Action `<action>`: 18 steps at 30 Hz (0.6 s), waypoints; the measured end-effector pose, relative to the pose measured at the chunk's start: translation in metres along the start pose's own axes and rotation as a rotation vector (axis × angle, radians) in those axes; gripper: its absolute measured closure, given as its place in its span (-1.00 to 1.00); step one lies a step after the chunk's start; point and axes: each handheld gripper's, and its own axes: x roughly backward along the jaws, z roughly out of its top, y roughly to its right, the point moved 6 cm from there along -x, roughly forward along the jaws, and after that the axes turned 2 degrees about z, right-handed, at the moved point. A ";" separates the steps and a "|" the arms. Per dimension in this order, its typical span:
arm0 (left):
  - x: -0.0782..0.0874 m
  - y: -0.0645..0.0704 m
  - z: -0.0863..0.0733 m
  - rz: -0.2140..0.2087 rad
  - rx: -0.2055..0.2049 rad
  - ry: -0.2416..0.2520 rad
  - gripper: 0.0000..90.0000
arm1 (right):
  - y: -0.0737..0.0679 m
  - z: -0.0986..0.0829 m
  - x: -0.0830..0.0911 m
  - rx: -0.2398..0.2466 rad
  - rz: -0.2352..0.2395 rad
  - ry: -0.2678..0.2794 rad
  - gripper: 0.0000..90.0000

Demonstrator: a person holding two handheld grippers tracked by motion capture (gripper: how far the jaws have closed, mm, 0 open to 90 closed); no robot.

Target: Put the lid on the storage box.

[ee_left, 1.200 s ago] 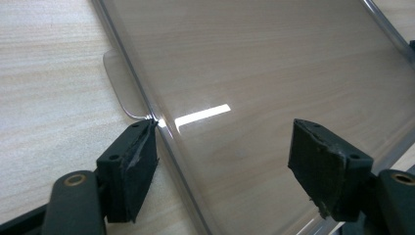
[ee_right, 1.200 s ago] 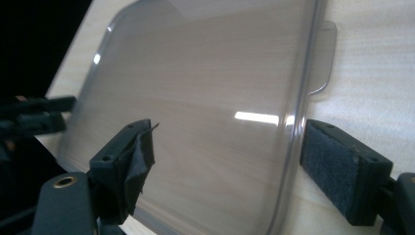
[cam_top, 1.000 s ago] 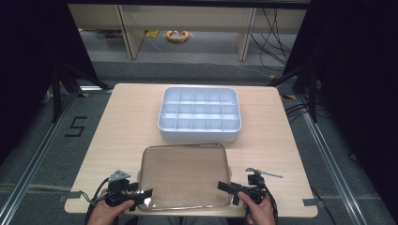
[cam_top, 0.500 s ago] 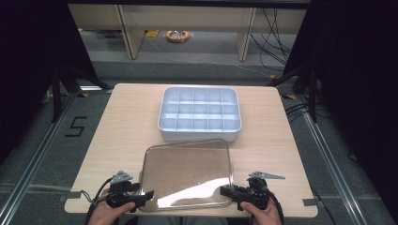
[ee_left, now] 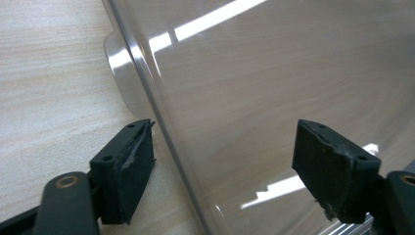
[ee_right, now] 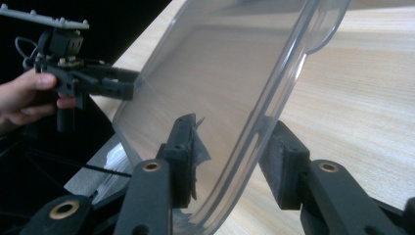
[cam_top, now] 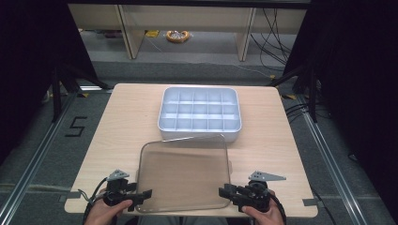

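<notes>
Wooden table [cam_top: 126, 122], grey floor [cam_top: 56, 154]

Clear smoky lid [cam_top: 184, 174] — pale grey tray [cam_top: 199, 113] — light wood-grain table [cam_top: 126, 124].

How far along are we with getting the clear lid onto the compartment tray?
Done: the clear lid is off the table, tilted with its far edge raised. In hand: the left tool and the right tool each straddle a near corner; both sets of jaws look parted around the rim rather than clamped. Left: the lid sits short of the compartment tray, which is uncovered, so carrying, aligning and seating remain.
</notes>
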 end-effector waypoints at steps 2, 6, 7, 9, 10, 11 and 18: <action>0.000 -0.001 0.001 -0.004 0.020 0.006 -0.53 | 0.002 0.001 -0.003 0.056 0.002 0.015 0.39; 0.003 -0.006 0.001 -0.028 0.050 0.011 -0.40 | 0.002 0.002 -0.002 0.056 -0.009 0.008 0.39; 0.003 -0.007 0.002 -0.032 0.074 0.026 -0.28 | 0.004 0.001 -0.002 0.052 -0.003 0.003 0.39; 0.004 -0.011 0.002 -0.049 0.099 0.029 -0.10 | 0.009 0.000 -0.002 0.039 -0.026 0.001 0.39; 0.003 -0.011 0.002 -0.060 0.122 0.040 -0.06 | 0.009 0.001 -0.002 0.037 -0.020 0.004 0.39; 0.002 -0.011 0.002 -0.068 0.133 0.047 -0.02 | 0.009 0.001 -0.001 0.041 -0.024 0.003 0.39; 0.006 -0.008 0.009 -0.134 0.145 0.138 0.31 | 0.019 -0.003 0.001 0.004 -0.125 -0.055 0.35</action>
